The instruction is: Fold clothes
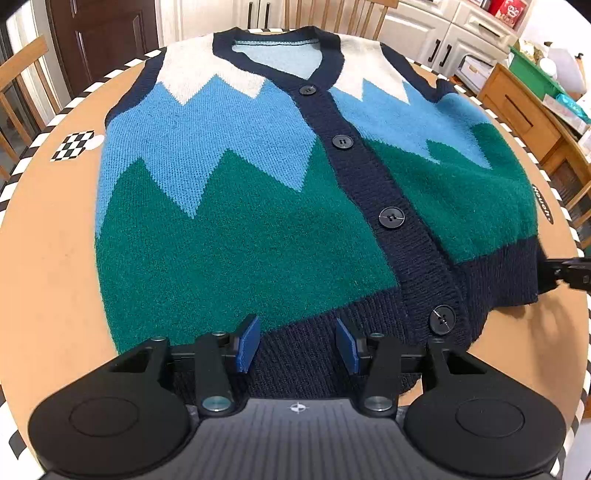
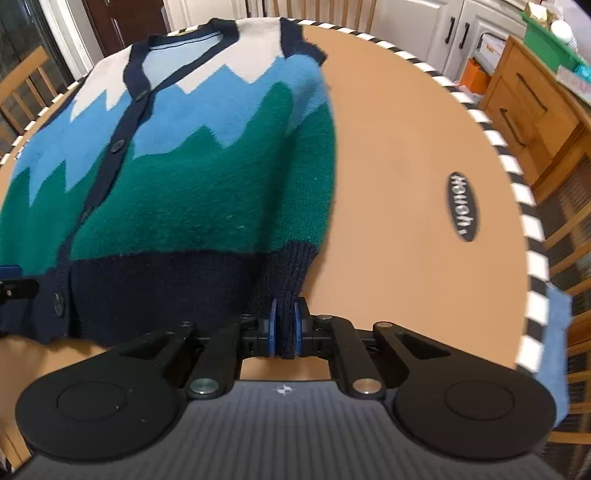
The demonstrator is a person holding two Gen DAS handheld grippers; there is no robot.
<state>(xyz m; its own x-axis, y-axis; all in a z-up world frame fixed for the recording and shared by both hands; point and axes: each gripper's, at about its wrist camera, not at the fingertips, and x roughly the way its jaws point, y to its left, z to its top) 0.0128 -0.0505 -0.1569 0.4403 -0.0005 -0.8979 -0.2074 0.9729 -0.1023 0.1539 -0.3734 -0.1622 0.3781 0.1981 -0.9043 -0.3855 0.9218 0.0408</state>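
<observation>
**Right gripper pinches the vest hem; left gripper hovers spread**

Nearest, the right gripper [image 2: 285,328] has its blue pads pressed on the navy ribbed hem corner of the knitted vest [image 1: 240,206], pinching it. The left gripper [image 1: 297,345] stands with fingers spread over the hem on the other side; its pads are not pressing on the knit. The vest lies flat and buttoned on the round tan table [image 2: 399,147], collar at the far edge. Beyond it stand wooden chairs [image 1: 22,77] and white cabinets [image 1: 436,33].
</observation>
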